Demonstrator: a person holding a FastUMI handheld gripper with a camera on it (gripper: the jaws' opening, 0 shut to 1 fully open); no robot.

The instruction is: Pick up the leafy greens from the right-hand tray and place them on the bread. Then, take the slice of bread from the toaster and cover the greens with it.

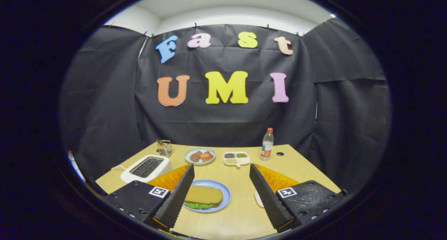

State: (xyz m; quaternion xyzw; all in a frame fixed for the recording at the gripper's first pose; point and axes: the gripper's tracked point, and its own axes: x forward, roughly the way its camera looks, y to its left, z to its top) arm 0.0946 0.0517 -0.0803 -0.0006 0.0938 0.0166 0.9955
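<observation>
With hand-held gripper [221,194] agape: toaster [146,167], bottle [267,144] beyond.

Sandwich assembled between my open fingers.
Bread slice [203,195] lies flat over leafy greens [197,205], green edge showing; the toaster [146,167] stands beyond my left finger.

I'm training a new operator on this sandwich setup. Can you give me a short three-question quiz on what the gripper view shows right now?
1. True or false: a bread slice covers the leafy greens on the round blue plate.
2. The gripper fingers are: A) open, B) shut on the bread.
3. What stands just right of the white sectioned condiment tray?

Key: 1 true; 2 A; 3 the clear plastic bottle with a red cap.
</observation>
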